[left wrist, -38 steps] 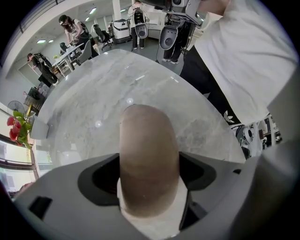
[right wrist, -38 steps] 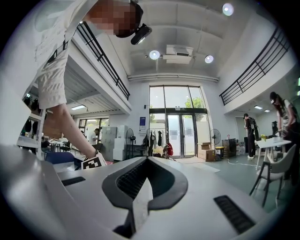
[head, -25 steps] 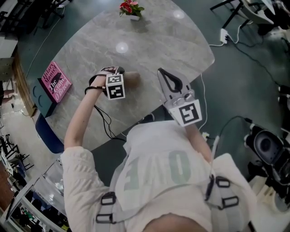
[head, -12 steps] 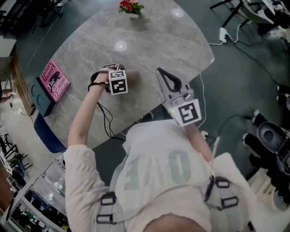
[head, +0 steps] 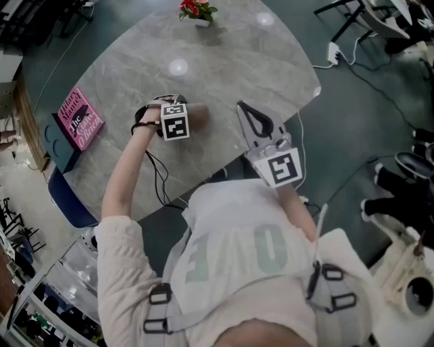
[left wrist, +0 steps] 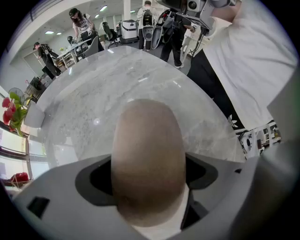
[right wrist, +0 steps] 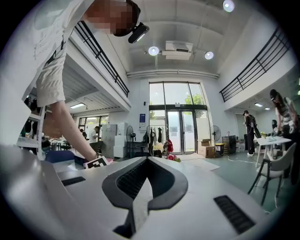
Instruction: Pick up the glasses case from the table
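The brown glasses case (head: pixel 197 115) lies on the grey marble table (head: pixel 237 61). My left gripper (head: pixel 178 116) points straight down over it, and its marker cube hides most of the case in the head view. In the left gripper view the case (left wrist: pixel 146 136) fills the gap between the jaws of the left gripper (left wrist: pixel 149 165). The jaws have just been opening and stand wide around the case, which rests on the table. My right gripper (head: pixel 241 108) hovers level to the right of the case, near the table's near edge. It is shut and empty, with its tips meeting (right wrist: pixel 149 159).
A pink book (head: pixel 80 120) lies on a dark box at the table's left edge. A small pot of red flowers (head: pixel 196 11) stands at the far edge. A black cable (head: pixel 159 179) hangs from my left wrist over the near edge. A blue chair (head: pixel 68 196) stands below left.
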### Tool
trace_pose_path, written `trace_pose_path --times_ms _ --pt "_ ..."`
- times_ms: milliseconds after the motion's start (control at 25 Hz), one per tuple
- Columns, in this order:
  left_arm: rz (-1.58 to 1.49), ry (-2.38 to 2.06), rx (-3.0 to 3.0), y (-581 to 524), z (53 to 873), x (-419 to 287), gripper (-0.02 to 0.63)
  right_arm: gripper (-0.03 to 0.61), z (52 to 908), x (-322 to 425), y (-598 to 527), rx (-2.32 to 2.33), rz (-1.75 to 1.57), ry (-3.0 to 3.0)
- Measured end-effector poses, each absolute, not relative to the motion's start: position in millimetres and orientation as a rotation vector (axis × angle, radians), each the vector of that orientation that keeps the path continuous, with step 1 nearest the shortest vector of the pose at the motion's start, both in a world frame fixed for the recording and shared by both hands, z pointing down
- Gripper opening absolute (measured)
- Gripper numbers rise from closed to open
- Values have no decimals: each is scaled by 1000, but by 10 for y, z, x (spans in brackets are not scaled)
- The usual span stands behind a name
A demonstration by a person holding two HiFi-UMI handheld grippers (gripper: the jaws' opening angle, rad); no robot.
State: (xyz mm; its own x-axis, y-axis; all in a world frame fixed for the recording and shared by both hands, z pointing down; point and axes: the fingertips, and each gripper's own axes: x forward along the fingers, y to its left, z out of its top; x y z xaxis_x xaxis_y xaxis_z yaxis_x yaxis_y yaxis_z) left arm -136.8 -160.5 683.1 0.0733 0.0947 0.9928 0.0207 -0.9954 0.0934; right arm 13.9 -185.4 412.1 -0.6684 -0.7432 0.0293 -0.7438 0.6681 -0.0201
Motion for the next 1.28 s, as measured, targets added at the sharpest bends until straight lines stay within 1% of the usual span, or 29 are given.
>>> trace_pose_path --times_ms 400,720,920,1280 --pt "2198 126 2166 -1613 6850 -1383 383 2 4177 94 -1829 1242 72 -2858" --pt "2182 135 2206 -1609 6830 -1390 383 2 4138 184 -1833 1271 68 -2852" --pt "2246 144 2253 -1578 6795 -1353 382 2 4072 223 -1822 1269 31 -2853" --pt "2237 47 2269 -1560 6380 -1240 382 2 3914 68 -1851 1165 -36 -2926"
